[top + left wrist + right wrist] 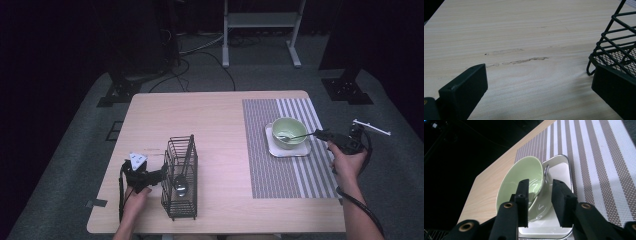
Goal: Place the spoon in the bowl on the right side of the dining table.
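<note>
The right gripper (pixel 324 134) is held at the smooth green bowl (pixel 289 132), jaws parted around nothing. The left gripper (pixel 161 173) is set beside the wire basket (pixel 180 181), jaws wide apart over bare wooden surface (pixel 210 125).

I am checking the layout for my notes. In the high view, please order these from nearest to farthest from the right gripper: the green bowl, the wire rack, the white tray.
From the right gripper:
1. White tray, just left of it on the striped placemat.
2. Green bowl, sitting on that tray; too close to rank against it.
3. Wire rack, far left, beside the left gripper.

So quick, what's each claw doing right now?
Left claw: open, holding nothing, beside the wire rack.
Right claw: open, spoon left in the bowl.
</note>
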{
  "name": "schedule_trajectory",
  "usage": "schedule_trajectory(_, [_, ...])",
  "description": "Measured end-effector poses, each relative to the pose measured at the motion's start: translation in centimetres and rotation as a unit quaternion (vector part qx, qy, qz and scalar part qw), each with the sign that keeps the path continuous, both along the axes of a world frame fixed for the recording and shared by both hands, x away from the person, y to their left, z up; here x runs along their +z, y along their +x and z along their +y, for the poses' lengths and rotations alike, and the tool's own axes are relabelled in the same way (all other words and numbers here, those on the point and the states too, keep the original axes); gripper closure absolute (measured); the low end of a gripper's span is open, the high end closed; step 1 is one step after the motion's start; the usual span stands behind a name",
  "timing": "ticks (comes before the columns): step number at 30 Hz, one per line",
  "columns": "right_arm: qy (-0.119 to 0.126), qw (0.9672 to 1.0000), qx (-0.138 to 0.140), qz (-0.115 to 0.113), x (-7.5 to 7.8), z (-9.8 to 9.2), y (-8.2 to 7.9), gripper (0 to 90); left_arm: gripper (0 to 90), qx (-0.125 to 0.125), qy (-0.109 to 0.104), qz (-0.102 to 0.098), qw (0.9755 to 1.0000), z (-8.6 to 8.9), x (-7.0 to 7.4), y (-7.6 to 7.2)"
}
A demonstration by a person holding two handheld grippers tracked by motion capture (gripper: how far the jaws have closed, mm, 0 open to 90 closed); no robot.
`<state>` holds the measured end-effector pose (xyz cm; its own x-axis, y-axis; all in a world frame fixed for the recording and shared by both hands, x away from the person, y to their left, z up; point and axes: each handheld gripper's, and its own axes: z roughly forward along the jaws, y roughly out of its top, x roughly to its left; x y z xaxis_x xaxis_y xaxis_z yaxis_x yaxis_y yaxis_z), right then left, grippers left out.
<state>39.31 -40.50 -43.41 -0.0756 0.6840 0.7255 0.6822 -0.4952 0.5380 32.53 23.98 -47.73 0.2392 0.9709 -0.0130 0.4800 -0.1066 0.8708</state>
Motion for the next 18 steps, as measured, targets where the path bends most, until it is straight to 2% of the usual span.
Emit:
schedule_trajectory(11, [0.006,0.9998,0.018,0.002,-0.8,0.4,-0.7,55.2,0.0,0.001,0.001,0.0,1.0,0.0,0.0,0.0])
schedule_trajectory(18, [0.003,0.9991,0.042,0.002,-1.4,1.1,-1.2,50.8,0.0,0.001,0.003,0.0,1.0,-0.1,0.0,0.0])
